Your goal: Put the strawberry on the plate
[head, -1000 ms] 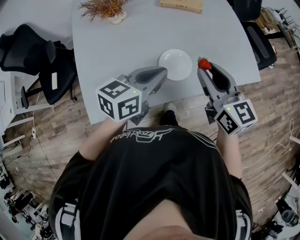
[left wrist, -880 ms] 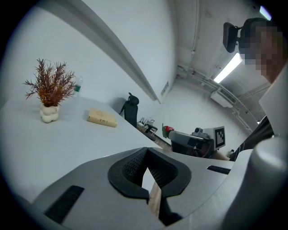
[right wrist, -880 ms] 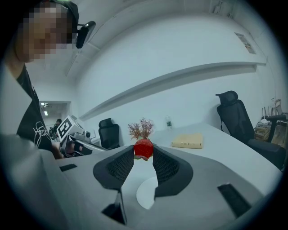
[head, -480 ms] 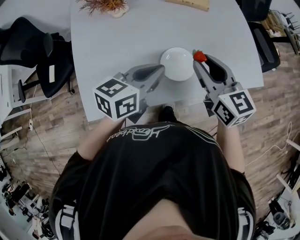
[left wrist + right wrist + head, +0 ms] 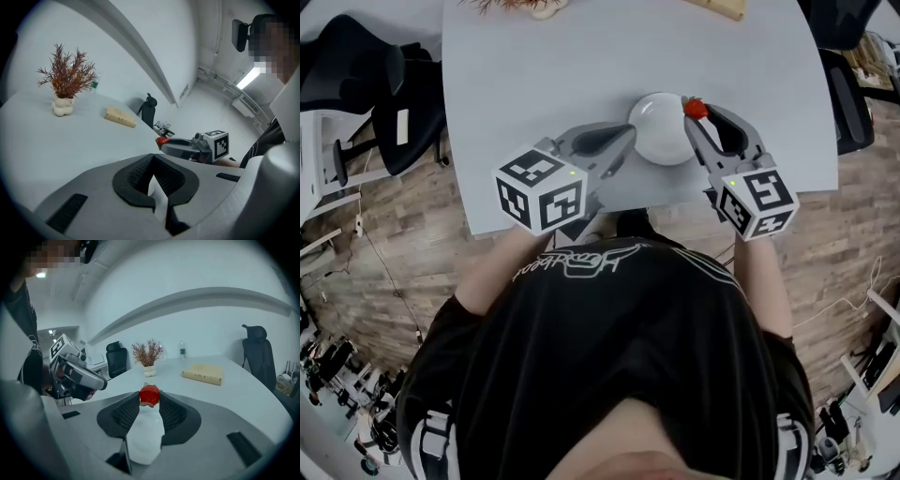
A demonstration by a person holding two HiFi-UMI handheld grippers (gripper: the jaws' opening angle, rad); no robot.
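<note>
A red strawberry [image 5: 696, 109] [image 5: 149, 395] is pinched between the tips of my right gripper [image 5: 697, 114] [image 5: 149, 398], which is shut on it. It hangs over the right rim of the white plate [image 5: 659, 131], and the plate's white surface [image 5: 144, 437] shows through the gap between the jaws. From the left gripper view the strawberry [image 5: 162, 140] pokes out at the tip of the right gripper. My left gripper [image 5: 628, 138] [image 5: 152, 159] sits just left of the plate, shut with nothing in it.
The grey table [image 5: 553, 75] carries a dried plant in a white vase [image 5: 64, 89] [image 5: 148, 355] and a beige book [image 5: 719, 7] [image 5: 120, 116] [image 5: 202, 373] at its far side. Black office chairs [image 5: 380, 94] [image 5: 855, 103] stand on both sides. The table's near edge lies under my grippers.
My right gripper has carried the strawberry left, from beside the plate to over its right rim. The left gripper has stayed beside the plate.
</note>
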